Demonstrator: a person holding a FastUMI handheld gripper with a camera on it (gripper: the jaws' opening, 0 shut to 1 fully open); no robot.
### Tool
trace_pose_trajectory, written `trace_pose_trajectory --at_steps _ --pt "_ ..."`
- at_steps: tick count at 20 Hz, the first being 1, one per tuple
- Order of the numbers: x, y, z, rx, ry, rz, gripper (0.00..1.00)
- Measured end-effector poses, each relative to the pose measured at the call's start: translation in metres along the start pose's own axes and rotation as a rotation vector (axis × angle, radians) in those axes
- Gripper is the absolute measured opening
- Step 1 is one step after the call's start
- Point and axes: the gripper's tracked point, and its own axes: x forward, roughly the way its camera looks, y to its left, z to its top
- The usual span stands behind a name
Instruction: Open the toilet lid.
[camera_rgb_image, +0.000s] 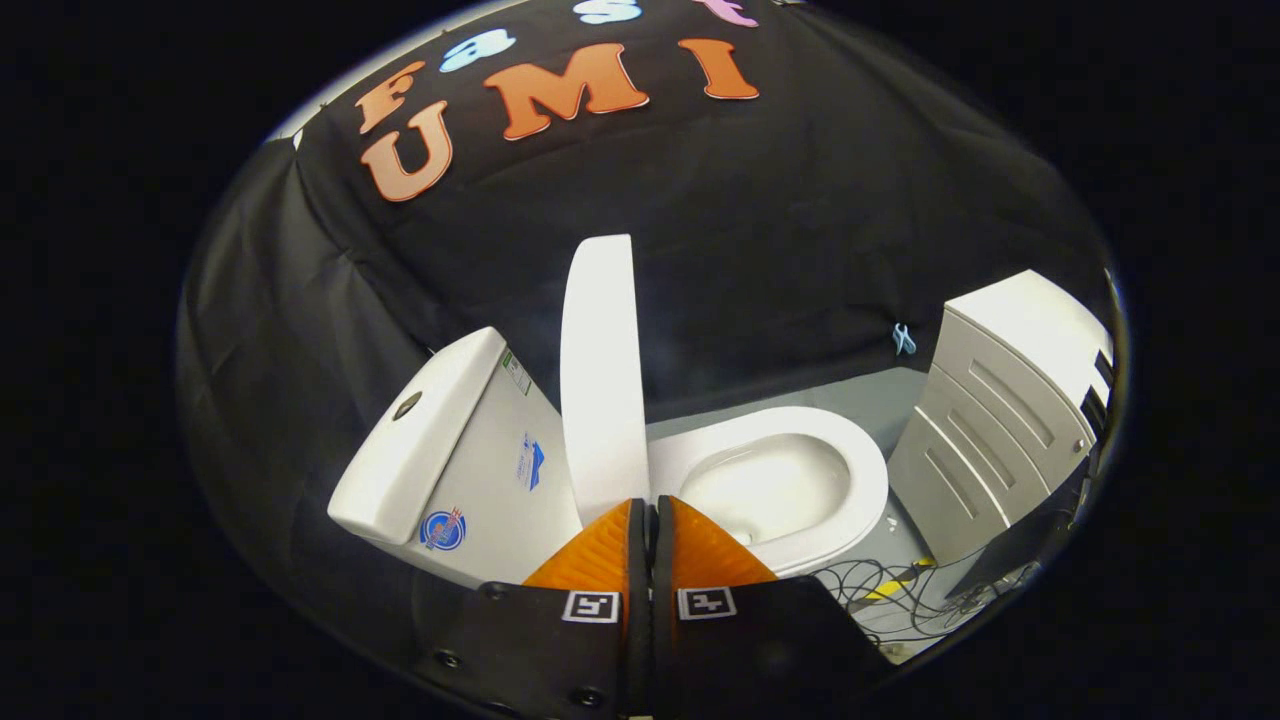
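- The claw (650, 512) is seen closed, fingers pressed together, nothing gripped.
- The toilet lid (600, 370) is raised upright just ahead of the fingertips — beside the cistern (440, 450).
- The seat (800, 480) is left exposed.

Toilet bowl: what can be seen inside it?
Inside the toilet bowl only its bare white surface shows. The shut gripper covers the near rim. The lid stands raised beside the tank.

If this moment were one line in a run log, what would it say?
toilet lid: raised, upright | seat: down, bowl exposed | hand-held gripper: fingers together, at the lid's lower edge, nothing visibly held | tank: beside the lid
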Motion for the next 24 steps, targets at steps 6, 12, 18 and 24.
trace_pose_trajectory --at_steps 6,12,18,24 --pt "-0.002 0.028 -0.003 -0.024 -0.009 0.018 0.08" --pt "-0.001 0.053 -0.006 -0.036 -0.006 0.035 0.08" --pt "0.0 0.075 -0.01 -0.067 -0.002 0.053 0.08" --pt "0.002 0.095 -0.018 -0.097 -0.007 0.054 0.08"
